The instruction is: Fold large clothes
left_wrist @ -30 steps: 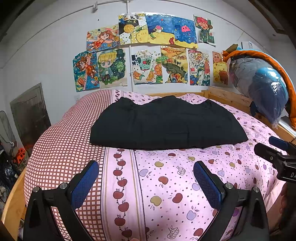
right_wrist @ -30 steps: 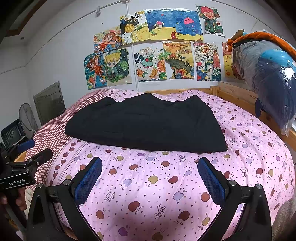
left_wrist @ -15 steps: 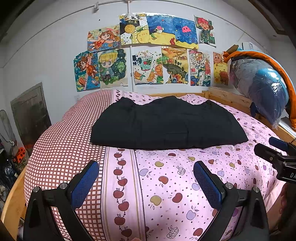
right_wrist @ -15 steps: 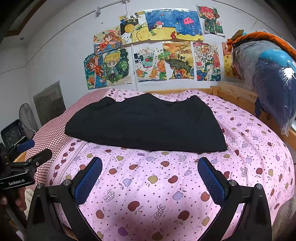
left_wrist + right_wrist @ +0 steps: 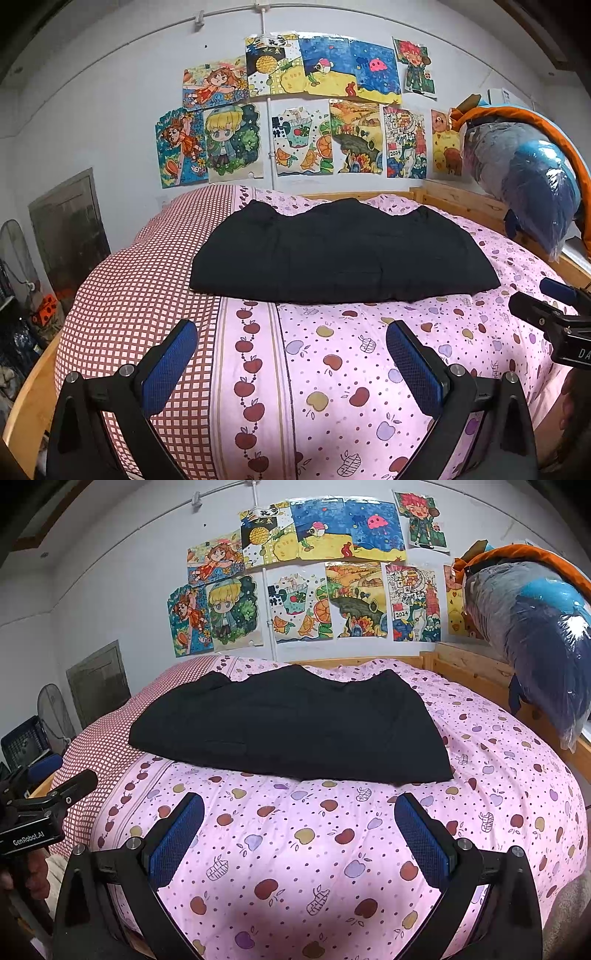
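A large black garment (image 5: 343, 254) (image 5: 291, 727) lies flat and folded on the far half of a bed covered by a pink apple-print quilt (image 5: 369, 362) (image 5: 295, 842). My left gripper (image 5: 291, 339) hovers open over the quilt's near part, short of the garment's front edge, with nothing between its blue pads. My right gripper (image 5: 299, 819) is likewise open and empty, a little in front of the garment. Each gripper shows at the side of the other's view: the right one (image 5: 554, 317), the left one (image 5: 40, 812).
A red-checked strip (image 5: 140, 295) runs along the quilt's left side. A wooden bed frame (image 5: 476, 672) borders the far and right sides. A plastic-wrapped blue and orange bundle (image 5: 535, 627) hangs at right. Drawings (image 5: 303, 110) cover the wall. A fan and crate (image 5: 33, 731) stand at left.
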Motion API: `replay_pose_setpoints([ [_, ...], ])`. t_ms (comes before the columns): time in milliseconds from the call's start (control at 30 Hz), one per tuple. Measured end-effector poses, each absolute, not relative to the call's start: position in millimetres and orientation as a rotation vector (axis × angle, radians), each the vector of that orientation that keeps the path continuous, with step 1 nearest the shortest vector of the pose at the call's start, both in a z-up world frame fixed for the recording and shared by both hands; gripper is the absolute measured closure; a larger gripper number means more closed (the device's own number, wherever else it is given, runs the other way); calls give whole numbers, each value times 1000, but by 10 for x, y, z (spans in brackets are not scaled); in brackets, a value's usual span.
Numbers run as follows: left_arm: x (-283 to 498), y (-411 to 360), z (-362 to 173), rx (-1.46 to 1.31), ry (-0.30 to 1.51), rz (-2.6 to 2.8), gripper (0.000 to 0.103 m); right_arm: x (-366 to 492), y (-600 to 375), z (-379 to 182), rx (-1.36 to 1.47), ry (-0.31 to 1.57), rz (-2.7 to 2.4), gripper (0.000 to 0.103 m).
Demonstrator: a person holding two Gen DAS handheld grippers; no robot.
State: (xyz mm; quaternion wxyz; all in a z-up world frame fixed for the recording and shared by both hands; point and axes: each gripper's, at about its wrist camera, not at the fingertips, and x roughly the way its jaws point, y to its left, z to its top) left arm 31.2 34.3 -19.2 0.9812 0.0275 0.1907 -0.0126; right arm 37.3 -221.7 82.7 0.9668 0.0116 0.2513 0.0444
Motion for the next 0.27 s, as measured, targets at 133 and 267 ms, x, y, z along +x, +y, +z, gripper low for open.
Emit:
replay_pose_setpoints([
  [133, 314, 350, -197, 57, 385, -27, 0, 371, -2216, 825, 25, 508, 90, 2],
  [267, 318, 351, -198, 60, 385, -26, 0, 371, -2210, 825, 24, 508, 90, 2],
])
